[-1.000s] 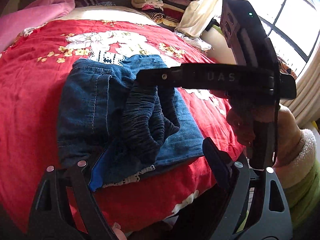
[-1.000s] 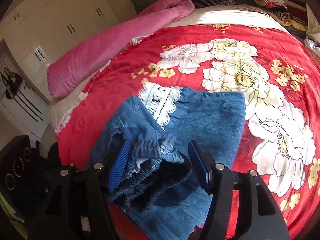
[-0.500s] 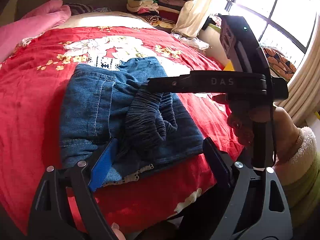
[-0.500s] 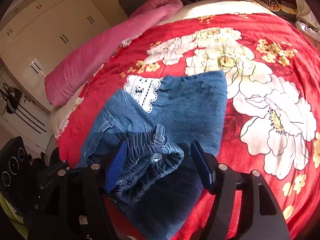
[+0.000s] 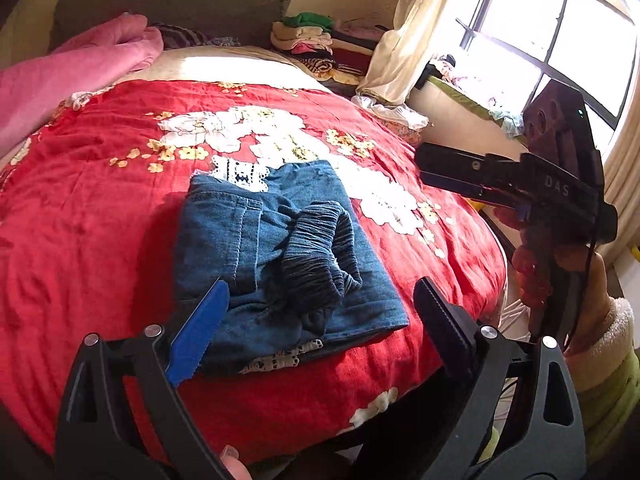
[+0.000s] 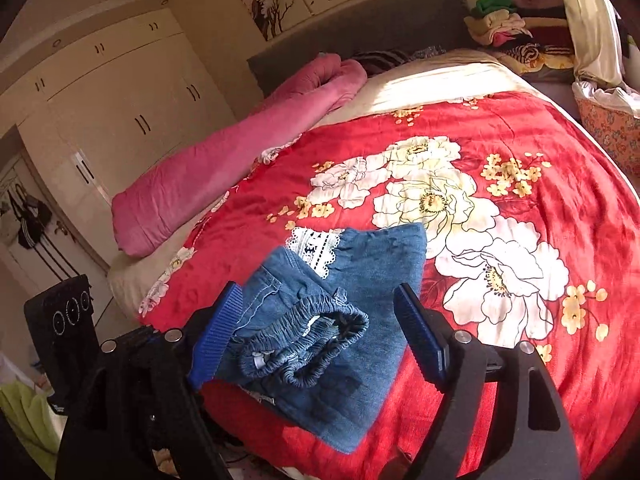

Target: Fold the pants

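Blue denim pants [image 5: 280, 248] with white lace trim lie folded into a compact stack on the red floral bedspread [image 5: 100, 208], near its front edge. Their gathered elastic waistband [image 6: 308, 340] rests on top. My left gripper [image 5: 320, 320] hovers above the stack's near edge, jaws opening wide, nothing between the pads. My right gripper [image 6: 316, 340] hangs above the waistband, jaws also opening and clear of the cloth. In the left wrist view the right gripper [image 5: 448, 172] shows at the right, lifted off the bed, held by a hand [image 5: 536, 268].
A rolled pink blanket [image 6: 224, 168] lies along the bed's left side. Stacked folded clothes [image 5: 316, 40] sit by the grey headboard [image 6: 360, 28]. A window [image 5: 560, 40] and curtain [image 5: 404, 40] are at right, wardrobes [image 6: 120, 100] at left, a black speaker [image 6: 64, 320] beside the bed.
Both grippers have let go of the waistband, opened wider and pulled up and back from the pants. The right gripper moved off to the right. The pants stay folded on the bed.
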`<move>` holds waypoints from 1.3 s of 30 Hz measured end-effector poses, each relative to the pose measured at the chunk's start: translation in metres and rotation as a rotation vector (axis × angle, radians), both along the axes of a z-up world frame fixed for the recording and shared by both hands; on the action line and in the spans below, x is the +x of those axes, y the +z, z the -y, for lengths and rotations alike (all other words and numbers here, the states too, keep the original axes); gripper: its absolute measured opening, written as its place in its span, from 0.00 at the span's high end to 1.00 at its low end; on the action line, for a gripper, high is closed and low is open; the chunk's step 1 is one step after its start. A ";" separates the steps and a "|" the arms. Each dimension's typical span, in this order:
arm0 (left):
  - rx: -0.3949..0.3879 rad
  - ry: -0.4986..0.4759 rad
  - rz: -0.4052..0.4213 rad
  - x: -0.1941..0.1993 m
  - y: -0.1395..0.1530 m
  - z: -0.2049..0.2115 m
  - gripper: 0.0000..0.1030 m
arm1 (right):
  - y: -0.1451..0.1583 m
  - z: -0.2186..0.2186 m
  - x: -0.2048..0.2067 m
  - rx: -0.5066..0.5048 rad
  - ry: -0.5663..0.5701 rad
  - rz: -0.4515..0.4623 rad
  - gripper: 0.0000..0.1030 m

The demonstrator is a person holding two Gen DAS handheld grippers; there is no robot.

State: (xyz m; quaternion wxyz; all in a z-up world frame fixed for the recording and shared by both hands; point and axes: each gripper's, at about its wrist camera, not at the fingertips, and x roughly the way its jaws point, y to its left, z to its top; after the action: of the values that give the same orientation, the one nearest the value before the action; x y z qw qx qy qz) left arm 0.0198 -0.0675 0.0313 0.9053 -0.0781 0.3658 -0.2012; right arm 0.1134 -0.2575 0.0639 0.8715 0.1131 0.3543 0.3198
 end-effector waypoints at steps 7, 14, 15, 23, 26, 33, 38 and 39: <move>-0.013 0.090 0.016 0.009 0.011 -0.034 0.10 | 0.007 -0.003 -0.032 -0.041 0.037 0.072 0.19; -0.015 0.187 -0.032 0.034 0.014 -0.082 0.10 | -0.006 -0.038 -0.059 -0.103 0.114 0.091 0.19; -0.008 0.192 -0.042 0.039 0.014 -0.085 0.10 | -0.009 -0.045 -0.063 -0.107 0.128 0.096 0.19; -0.024 0.104 -0.177 0.088 -0.006 -0.083 0.10 | -0.035 -0.125 -0.091 -0.277 0.323 0.171 0.20; -0.025 0.060 -0.238 0.107 -0.018 -0.074 0.27 | -0.044 -0.145 -0.094 -0.367 0.378 0.230 0.30; -0.027 -0.025 -0.322 0.131 -0.038 -0.053 0.52 | -0.068 -0.178 -0.082 -0.623 0.411 0.367 0.43; 0.032 -0.011 -0.340 0.151 -0.050 -0.046 0.65 | -0.076 -0.181 -0.064 -0.597 0.447 0.328 0.86; 0.033 -0.007 -0.348 0.155 -0.054 -0.045 0.65 | -0.074 -0.177 -0.062 -0.568 0.457 0.312 0.89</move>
State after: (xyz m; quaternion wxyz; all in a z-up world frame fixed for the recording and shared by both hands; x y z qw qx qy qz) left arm 0.1752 -0.0220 -0.0223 0.8288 -0.0955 0.5206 -0.1815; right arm 0.0512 -0.0802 -0.0099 0.8177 -0.2643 0.3079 0.4082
